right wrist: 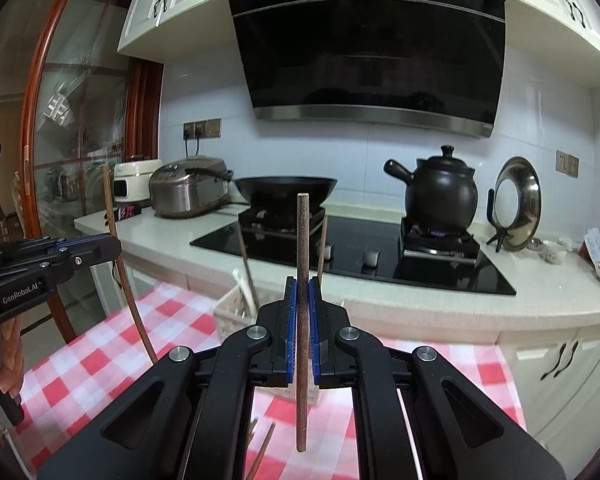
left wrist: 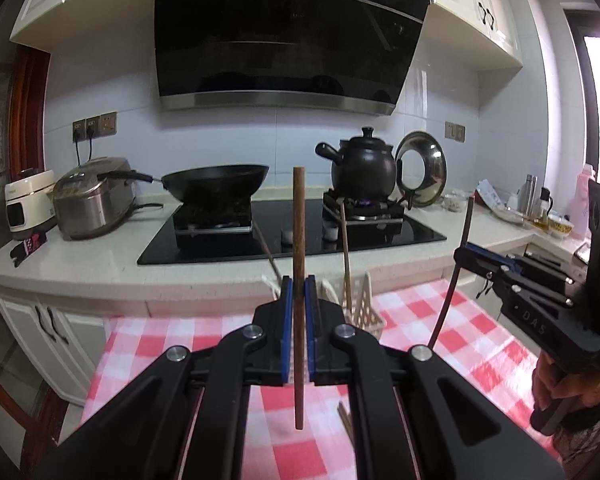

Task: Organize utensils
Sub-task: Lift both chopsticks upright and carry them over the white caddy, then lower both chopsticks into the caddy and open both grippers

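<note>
Your left hand-held gripper [left wrist: 299,286] is clamped on a reddish-brown wooden chopstick [left wrist: 299,240], held upright between its blue pads. Your right hand-held gripper [right wrist: 303,288] pinches a greyer, speckled brown chopstick [right wrist: 302,248] the same way, also upright. Just ahead of both and lower, a cream slotted plastic utensil basket [left wrist: 362,308] stands on the red-and-white checked cloth [left wrist: 480,332], with more wooden sticks leaning in it. Below your grippers, loose chopsticks [right wrist: 265,446] lie on the cloth.

Black gripper [left wrist: 299,284], blue pads [left wrist: 287,320]
</note>
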Motion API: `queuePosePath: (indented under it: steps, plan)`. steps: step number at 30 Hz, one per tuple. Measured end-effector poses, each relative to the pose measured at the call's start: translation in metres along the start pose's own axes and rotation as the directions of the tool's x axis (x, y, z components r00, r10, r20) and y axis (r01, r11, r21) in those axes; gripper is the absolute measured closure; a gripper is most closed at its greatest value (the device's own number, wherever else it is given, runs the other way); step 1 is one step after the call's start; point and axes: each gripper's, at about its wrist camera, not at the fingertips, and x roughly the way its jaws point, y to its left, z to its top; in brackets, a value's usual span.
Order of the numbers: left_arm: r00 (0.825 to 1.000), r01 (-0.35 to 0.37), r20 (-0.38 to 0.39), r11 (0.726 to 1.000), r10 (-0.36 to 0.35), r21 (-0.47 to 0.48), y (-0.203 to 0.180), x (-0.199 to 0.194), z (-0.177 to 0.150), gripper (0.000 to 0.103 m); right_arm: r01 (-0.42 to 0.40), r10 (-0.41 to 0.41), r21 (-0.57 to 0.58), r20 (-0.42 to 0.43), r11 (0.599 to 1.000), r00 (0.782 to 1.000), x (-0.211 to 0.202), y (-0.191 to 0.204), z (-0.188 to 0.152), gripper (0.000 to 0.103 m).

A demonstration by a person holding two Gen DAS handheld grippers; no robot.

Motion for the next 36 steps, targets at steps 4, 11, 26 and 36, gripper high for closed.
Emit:
queuePosePath:
  steps: [4, 11, 26, 36]
  plan:
    - [0.999, 0.003, 0.034, 1.000, -0.004, 0.016, -0.002, 0.007, 0.030, 0.097, 0.002, -0.001, -0.011, 0.021, 1.000, 1.000, 0.013, -0.003, 0.020, 0.097]
    - [0.995, -0.003, 0.098, 0.998, -0.003, 0.062, -0.007, 0.019, 0.083, 0.097, -0.003, 0.004, -0.017, 0.029, 1.000, 1.000, 0.040, -0.009, 0.046, 0.097]
    - [0.999, 0.032, 0.015, 0.999, -0.031, -0.024, 0.015, 0.099, 0.095, 0.097, -0.038, 0.038, -0.022, -0.020, 0.999, 0.999, 0.099, -0.012, 0.072, 0.097]
    - [0.992, 0.026, -0.122, 0.998, -0.033, -0.062, 0.029, 0.157, 0.032, 0.097, -0.059, 0.063, 0.030, -0.158, 0.998, 0.985, 0.149, -0.018, 0.022, 0.096]
